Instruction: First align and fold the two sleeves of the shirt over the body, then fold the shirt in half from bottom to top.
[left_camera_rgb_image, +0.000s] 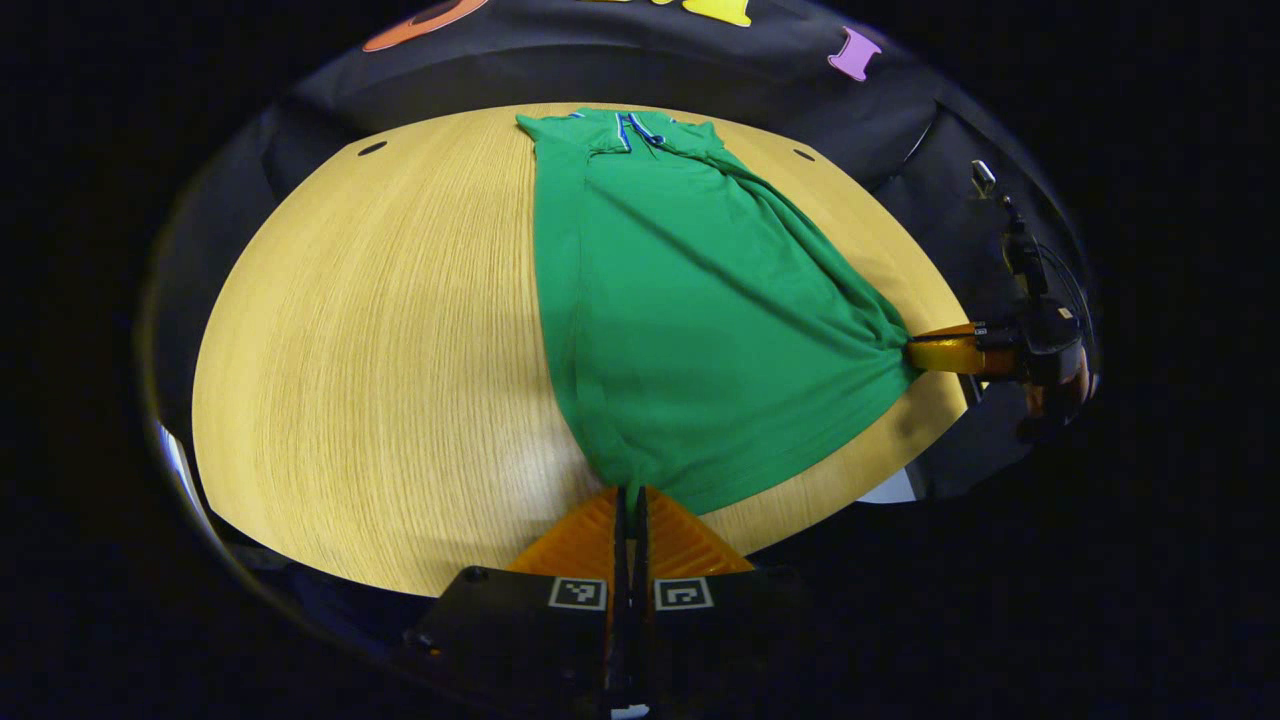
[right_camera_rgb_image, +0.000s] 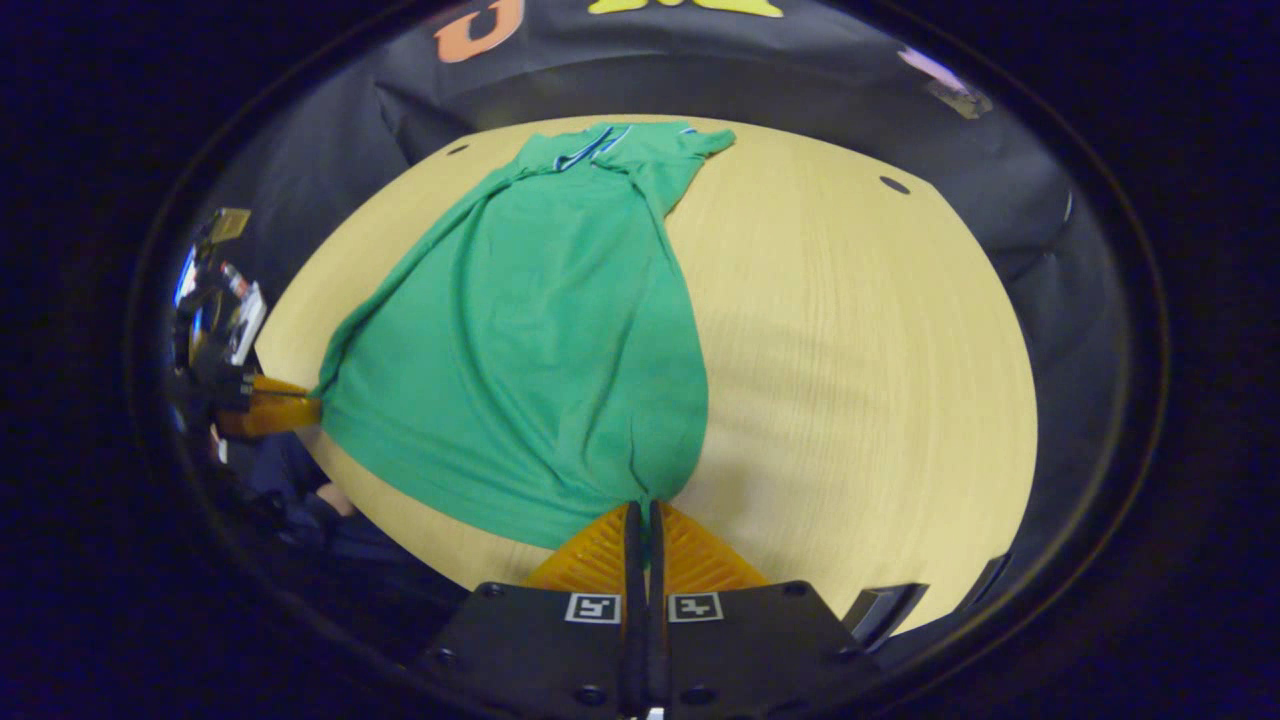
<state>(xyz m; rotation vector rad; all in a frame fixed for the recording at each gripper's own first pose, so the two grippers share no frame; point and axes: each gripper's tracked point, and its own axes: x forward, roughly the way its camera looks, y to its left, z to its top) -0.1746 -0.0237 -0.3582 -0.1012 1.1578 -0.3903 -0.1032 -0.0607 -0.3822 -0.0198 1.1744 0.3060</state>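
counter: pale wood-grain counter (left_camera_rgb_image: 380, 340) with rounded edge, black cloth wall behind it; two small dark holes near its far edge.
shirt: green shirt (left_camera_rgb_image: 680, 330) lies lengthwise on the counter, collar with blue-white trim at the far end, sleeves already folded in over the body; hem end is at the near edge, drawn taut between two corners.
left hand-held gripper: left hand-held gripper (left_camera_rgb_image: 632, 495) is clenched on one hem corner of the shirt, cloth bunched between its fingers; in the right gripper view it is at the left edge (right_camera_rgb_image: 300, 412).
right hand-held gripper: right hand-held gripper (right_camera_rgb_image: 645, 508) is clamped on the other hem corner, fabric gathered into pleats at its tips; in the left gripper view it is at the right (left_camera_rgb_image: 925, 352).
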